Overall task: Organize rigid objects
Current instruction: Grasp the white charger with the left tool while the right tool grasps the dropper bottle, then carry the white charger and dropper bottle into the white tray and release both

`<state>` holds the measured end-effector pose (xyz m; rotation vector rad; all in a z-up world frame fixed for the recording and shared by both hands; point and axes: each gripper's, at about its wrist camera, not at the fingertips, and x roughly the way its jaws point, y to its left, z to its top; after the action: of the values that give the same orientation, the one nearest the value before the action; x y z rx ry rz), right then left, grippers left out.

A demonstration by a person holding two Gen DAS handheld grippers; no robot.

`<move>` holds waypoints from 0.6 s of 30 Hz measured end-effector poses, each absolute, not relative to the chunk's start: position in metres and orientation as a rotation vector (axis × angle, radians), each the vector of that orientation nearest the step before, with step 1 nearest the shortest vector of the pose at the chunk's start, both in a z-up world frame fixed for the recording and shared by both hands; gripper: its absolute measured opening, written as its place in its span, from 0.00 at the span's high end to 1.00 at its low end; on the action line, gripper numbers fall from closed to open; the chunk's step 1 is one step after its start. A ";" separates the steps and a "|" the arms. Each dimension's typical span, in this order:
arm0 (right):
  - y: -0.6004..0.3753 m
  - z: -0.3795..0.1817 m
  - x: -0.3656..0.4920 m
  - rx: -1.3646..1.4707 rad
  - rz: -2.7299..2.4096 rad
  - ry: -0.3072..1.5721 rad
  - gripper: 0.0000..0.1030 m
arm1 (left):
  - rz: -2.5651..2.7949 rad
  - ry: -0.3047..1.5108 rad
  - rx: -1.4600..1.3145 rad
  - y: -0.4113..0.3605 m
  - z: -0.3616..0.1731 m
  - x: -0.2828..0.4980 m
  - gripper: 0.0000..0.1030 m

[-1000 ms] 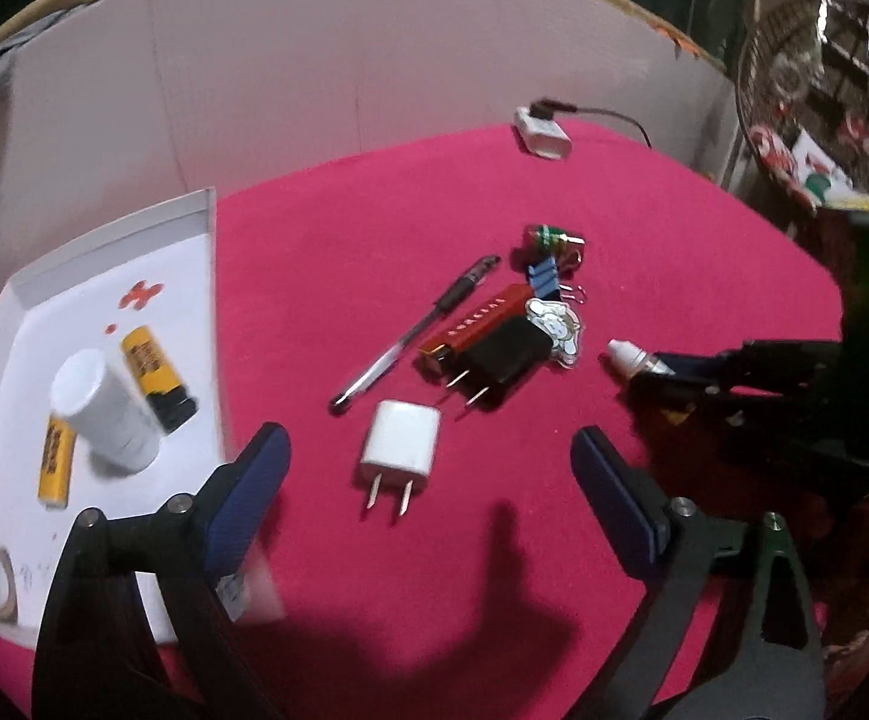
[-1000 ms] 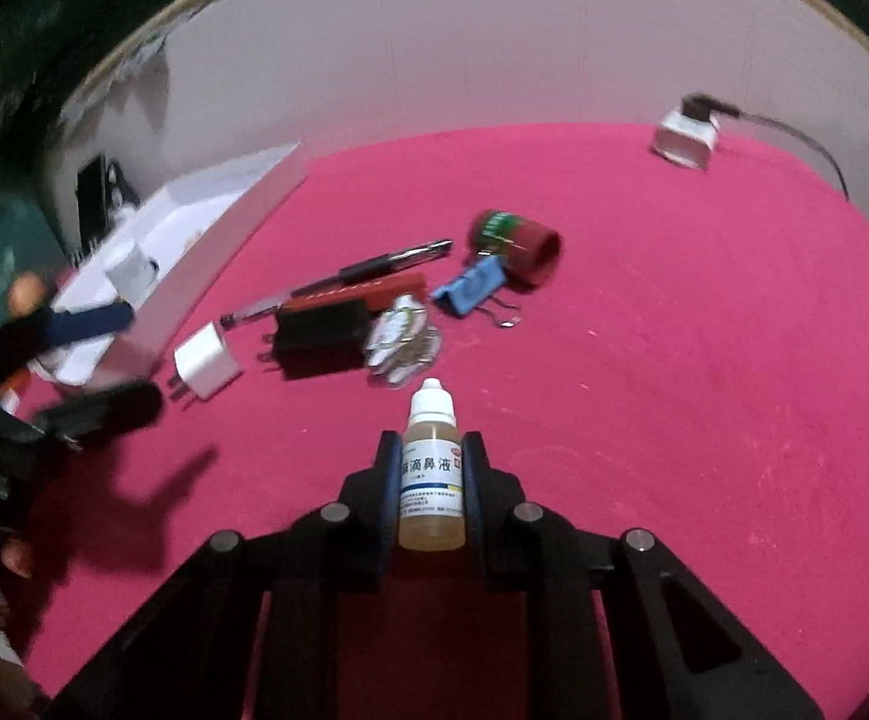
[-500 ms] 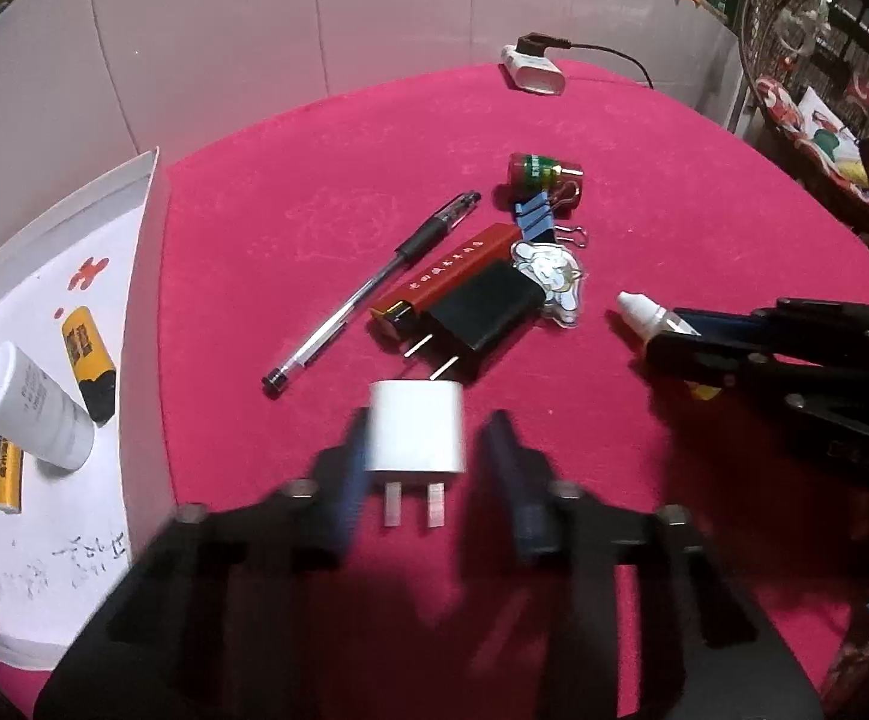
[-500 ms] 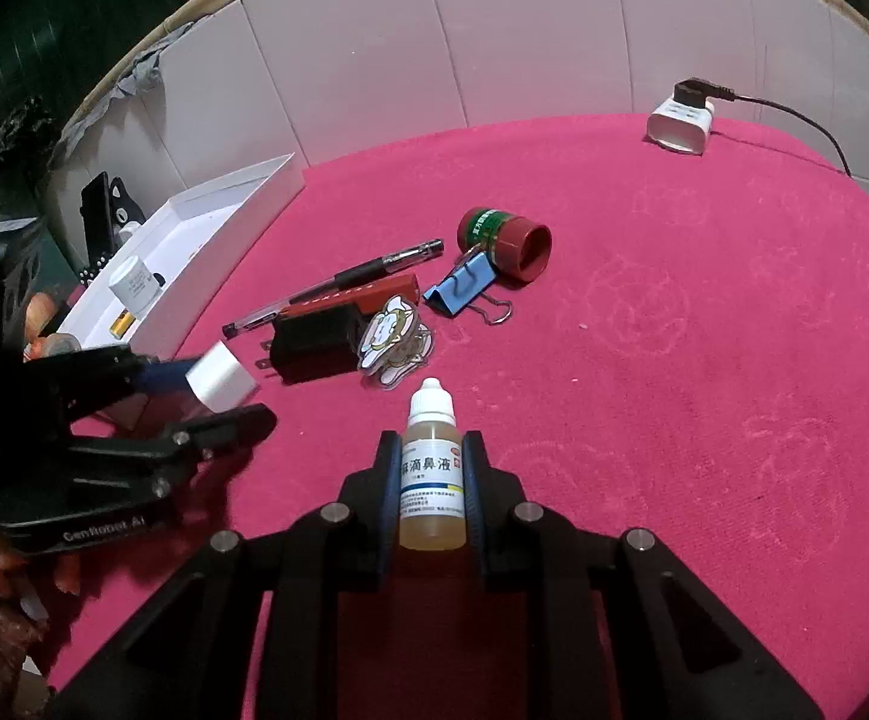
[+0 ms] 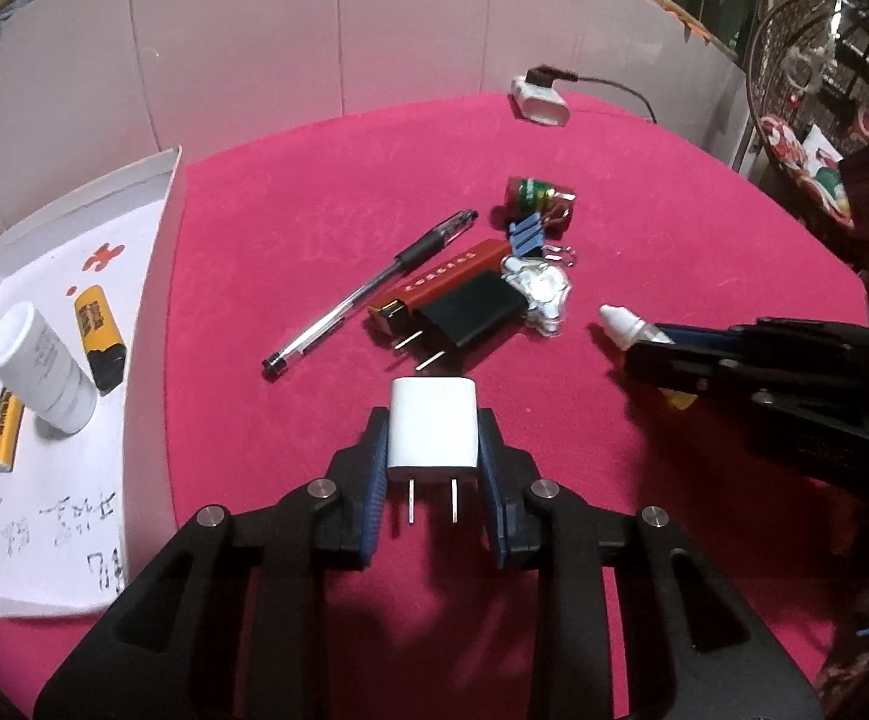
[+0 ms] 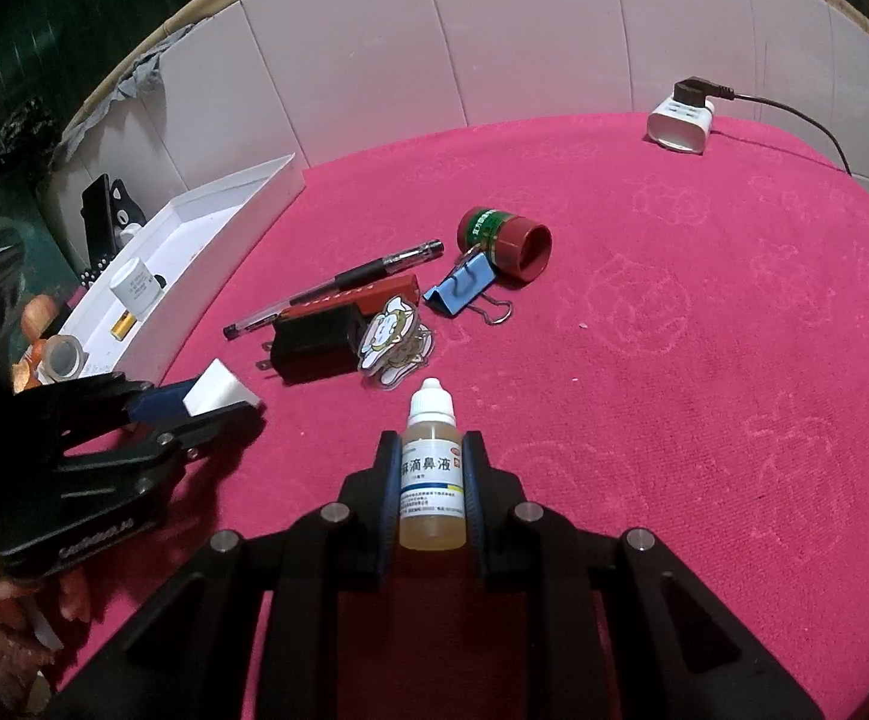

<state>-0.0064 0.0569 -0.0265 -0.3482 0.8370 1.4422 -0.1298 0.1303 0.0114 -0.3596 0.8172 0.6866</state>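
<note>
- The white charger (image 5: 432, 429) is pinched between the pads of the left hand-held gripper (image 5: 432, 450), prongs facing back, apparently so it can be carried to the white tray (image 5: 152, 276) just to the left
- The dropper bottle (image 6: 432, 468) is clamped by its body in the right hand-held gripper (image 6: 432, 480), cap forward, above the red surface (image 6: 674, 360)
- The pen (image 5: 368, 294), black charger (image 5: 470, 315) and blue binder clip (image 6: 461, 288) are left clustered on the cloth, probably awaiting sorting

Two chargers (image 5: 432, 429) (image 5: 475, 311), one pen (image 5: 368, 294), one dropper bottle (image 6: 432, 462), perhaps two batteries (image 5: 98, 336) (image 5: 3, 432).
</note>
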 end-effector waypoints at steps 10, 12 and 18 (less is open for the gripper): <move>0.045 -0.007 -0.018 -0.294 1.493 0.747 0.82 | 0.746 0.688 -0.329 0.115 0.054 -0.148 0.74; 0.044 -0.003 -0.020 -0.287 1.501 0.738 0.82 | 0.753 0.672 -0.324 0.112 0.060 -0.151 0.74; 0.038 0.013 -0.025 -0.264 1.520 0.700 0.82 | 0.767 0.638 -0.314 0.106 0.071 -0.157 0.74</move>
<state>-0.0251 0.0383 0.0131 -0.2642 0.6999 1.5195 -0.1572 0.1058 0.0705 -0.3136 0.6384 0.7670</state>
